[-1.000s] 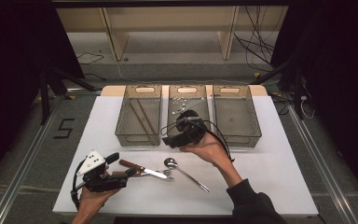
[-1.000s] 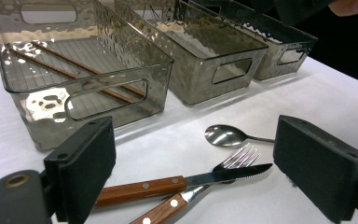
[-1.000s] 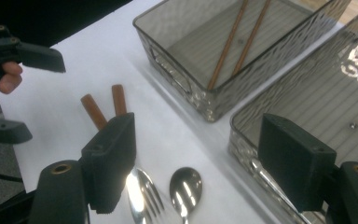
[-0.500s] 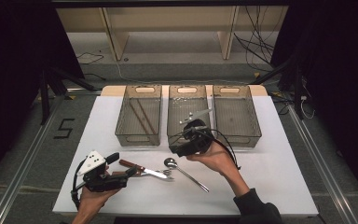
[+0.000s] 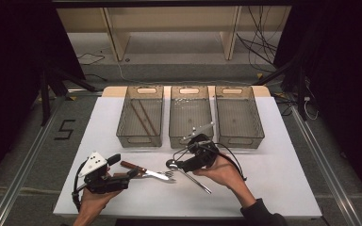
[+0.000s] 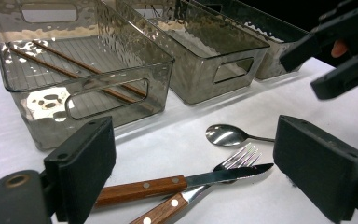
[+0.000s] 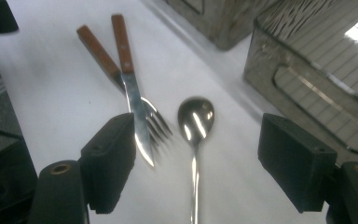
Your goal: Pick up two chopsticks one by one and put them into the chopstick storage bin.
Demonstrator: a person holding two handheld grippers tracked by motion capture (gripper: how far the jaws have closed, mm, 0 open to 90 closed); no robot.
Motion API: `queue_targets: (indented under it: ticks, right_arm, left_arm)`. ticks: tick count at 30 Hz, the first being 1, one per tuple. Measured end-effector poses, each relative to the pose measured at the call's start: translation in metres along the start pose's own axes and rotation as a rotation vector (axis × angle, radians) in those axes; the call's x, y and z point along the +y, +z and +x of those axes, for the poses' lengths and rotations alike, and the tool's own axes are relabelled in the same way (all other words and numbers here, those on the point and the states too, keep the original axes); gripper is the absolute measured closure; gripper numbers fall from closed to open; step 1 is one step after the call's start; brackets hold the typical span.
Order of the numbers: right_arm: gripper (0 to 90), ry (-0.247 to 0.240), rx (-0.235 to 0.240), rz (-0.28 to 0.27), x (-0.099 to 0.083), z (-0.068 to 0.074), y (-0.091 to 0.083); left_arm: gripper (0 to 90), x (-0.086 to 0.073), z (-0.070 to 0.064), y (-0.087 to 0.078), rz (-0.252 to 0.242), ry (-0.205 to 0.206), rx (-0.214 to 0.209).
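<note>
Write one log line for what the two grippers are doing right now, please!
right gripper: open, over spoon | left gripper: open, facing knife and fork | holding: nothing | bins: behind

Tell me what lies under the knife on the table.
The knife lies across the fork: its blade crosses the fork's neck, with the tines poking out beyond it. Both wooden handles show. The stretch of fork directly beneath the blade is covered; the rest rests on the white table.
</note>
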State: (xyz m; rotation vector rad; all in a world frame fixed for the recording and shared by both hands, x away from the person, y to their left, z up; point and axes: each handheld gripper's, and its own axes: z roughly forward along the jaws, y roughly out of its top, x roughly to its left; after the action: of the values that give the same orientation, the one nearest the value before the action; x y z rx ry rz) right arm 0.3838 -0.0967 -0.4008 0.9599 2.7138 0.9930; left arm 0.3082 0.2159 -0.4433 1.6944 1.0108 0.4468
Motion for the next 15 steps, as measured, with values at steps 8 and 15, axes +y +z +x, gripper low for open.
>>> queue_targets:
  ticks: [8, 15]
  right_arm:
    - [28.3, -0.011, -0.023, 0.075, -0.01, 0.0, 0.01]
    - [28.3, -0.006, -0.036, 0.134, -0.018, -0.004, 0.015]
  left_arm:
    - [12.5, 0.001, -0.001, 0.001, 0.006, 0.005, -0.003]
    - [12.6, 0.0, -0.001, 0.001, 0.005, 0.002, -0.004]
